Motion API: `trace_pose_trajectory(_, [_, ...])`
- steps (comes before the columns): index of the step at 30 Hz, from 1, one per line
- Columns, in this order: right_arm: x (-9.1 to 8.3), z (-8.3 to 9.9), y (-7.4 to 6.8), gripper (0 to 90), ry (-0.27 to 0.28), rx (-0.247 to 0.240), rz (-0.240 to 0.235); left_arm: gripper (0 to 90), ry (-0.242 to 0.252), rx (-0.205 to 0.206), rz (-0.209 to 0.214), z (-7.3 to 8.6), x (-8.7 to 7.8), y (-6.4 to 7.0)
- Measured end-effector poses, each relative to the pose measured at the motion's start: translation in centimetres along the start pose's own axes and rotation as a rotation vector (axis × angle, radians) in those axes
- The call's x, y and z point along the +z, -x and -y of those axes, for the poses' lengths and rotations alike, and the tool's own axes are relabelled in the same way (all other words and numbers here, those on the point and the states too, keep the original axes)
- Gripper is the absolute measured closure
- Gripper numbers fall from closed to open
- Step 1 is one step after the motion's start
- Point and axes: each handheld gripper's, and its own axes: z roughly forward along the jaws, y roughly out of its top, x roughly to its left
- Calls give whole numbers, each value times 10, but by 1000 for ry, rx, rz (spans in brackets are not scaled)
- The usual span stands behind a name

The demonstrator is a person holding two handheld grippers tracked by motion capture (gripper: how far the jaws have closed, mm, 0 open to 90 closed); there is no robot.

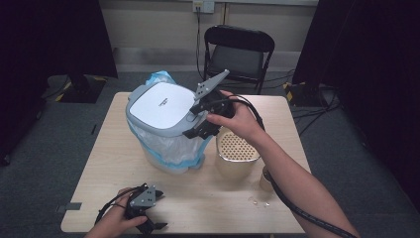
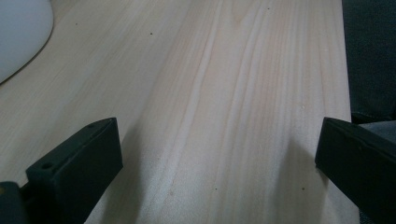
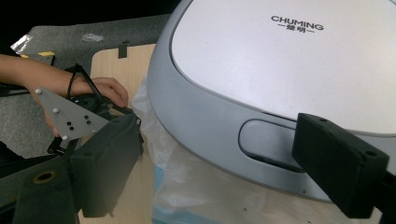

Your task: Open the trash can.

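A waste bin stands on the wooden table, with a grey-rimmed white lid and a blue and white plastic liner hanging out under the rim. My right gripper is at the lid's front edge. In the right gripper view it is open, with its jaws on either side of the lid's push button and nothing held between them. My left gripper lies at the table's near left corner. It is wide open over bare wood.
A beige perforated canister stands just right of the bin, under my right wrist. A small cup and some scraps sit nearer. A black folding chair stands behind the table. The other hand's gripper plate shows beyond the bin.
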Motion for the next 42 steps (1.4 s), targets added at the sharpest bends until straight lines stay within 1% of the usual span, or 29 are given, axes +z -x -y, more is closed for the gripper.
trace_pose_trajectory(1, [0,0,0,145,-1,-1,-1,0,0,0,0,0,0,0])
trace_pose_trajectory(3, [0,0,0,145,-12,14,-1,0,0,0,1,0,0,0])
trace_pose_trajectory(4, [0,0,0,144,-13,13,-1,0,5,-1,1,0,0,0])
trace_pose_trajectory(5, [0,1,0,144,-10,9,-1,0,-1,0,0,0,0,0])
trace_pose_trajectory(6, [0,2,0,142,-14,14,-1,0,5,-2,1,0,0,0])
trace_pose_trajectory(9, [-1,4,0,142,-22,16,2,0,0,-1,0,0,0,0])
trace_pose_trajectory(11, [-3,6,2,142,-18,10,2,0,7,-2,3,0,0,0])
trace_pose_trajectory(12, [-4,6,2,144,-2,5,3,0,9,-2,7,0,1,0])
trace_pose_trajectory(13, [-5,6,2,151,-20,6,8,0,-2,0,0,0,0,0])
trace_pose_trajectory(14, [-6,7,2,155,-21,-9,16,0,2,-1,1,0,0,0])
trace_pose_trajectory(17, [-9,13,3,149,7,3,9,0,7,-2,6,0,0,0])
trace_pose_trajectory(18, [-11,15,3,149,16,10,10,0,0,0,1,0,0,0])
trace_pose_trajectory(19, [-13,17,3,149,20,6,13,0,1,0,1,0,0,0])
trace_pose_trajectory(20, [-17,21,3,149,12,10,16,0,5,-2,2,0,0,0])
trace_pose_trajectory(22, [-20,24,3,148,12,8,22,0,3,-1,5,0,0,0])
trace_pose_trajectory(24, [-24,28,3,147,22,16,27,0,1,-1,1,0,0,0])
trace_pose_trajectory(27, [-31,35,1,147,22,22,35,0,6,-2,6,0,0,0])
trace_pose_trajectory(28, [-33,37,1,147,25,22,34,0,14,-4,3,1,1,0])
trace_pose_trajectory(34, [-44,50,-2,147,45,47,47,0,13,-6,-1,0,1,0])
trace_pose_trajectory(42, [-51,67,-4,147,45,64,54,0,16,-7,-3,1,1,1])
